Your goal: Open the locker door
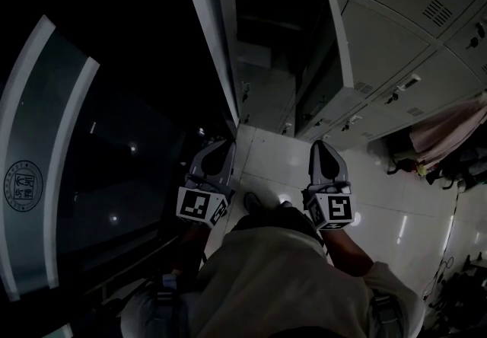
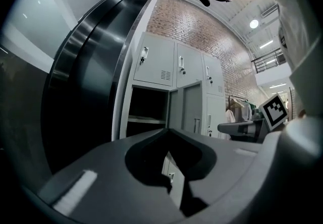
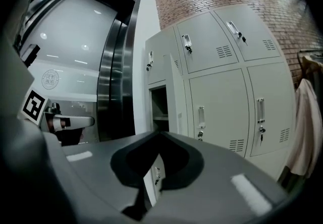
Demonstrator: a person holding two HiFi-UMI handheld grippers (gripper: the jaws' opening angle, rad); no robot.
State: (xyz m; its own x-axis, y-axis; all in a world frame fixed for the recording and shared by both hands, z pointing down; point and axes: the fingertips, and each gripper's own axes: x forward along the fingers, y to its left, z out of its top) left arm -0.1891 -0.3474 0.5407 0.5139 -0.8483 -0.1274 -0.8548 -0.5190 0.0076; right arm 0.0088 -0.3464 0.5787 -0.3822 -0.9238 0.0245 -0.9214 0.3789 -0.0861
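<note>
Door: locker door [image 1: 342, 47] already stands wide open | Tongs: left gripper [image 1: 219, 148] and right gripper [image 1: 324, 146] both together, empty | Advice: keep both clear of the door edge.

We are in a locker room or changing area of a large institutional building. What tells us is the bank of grey metal lockers [image 3: 227, 92], stacked in tiers, each door with a small lock, a key and vent slots, and one compartment [image 1: 266, 47] standing open. Behind and above the lockers rises a brick wall [image 2: 202, 31]; in front of them lies a glossy pale tiled floor [image 1: 281, 169]. To the right of the lockers, clothes hang on a rack [image 1: 449, 138]. To their left a steel-framed glass partition [image 1: 46, 176] carries a round emblem [image 1: 23, 186]. High beyond the lockers we see a railed gallery [image 2: 267, 59] and ceiling lights [image 2: 254, 23].
</note>
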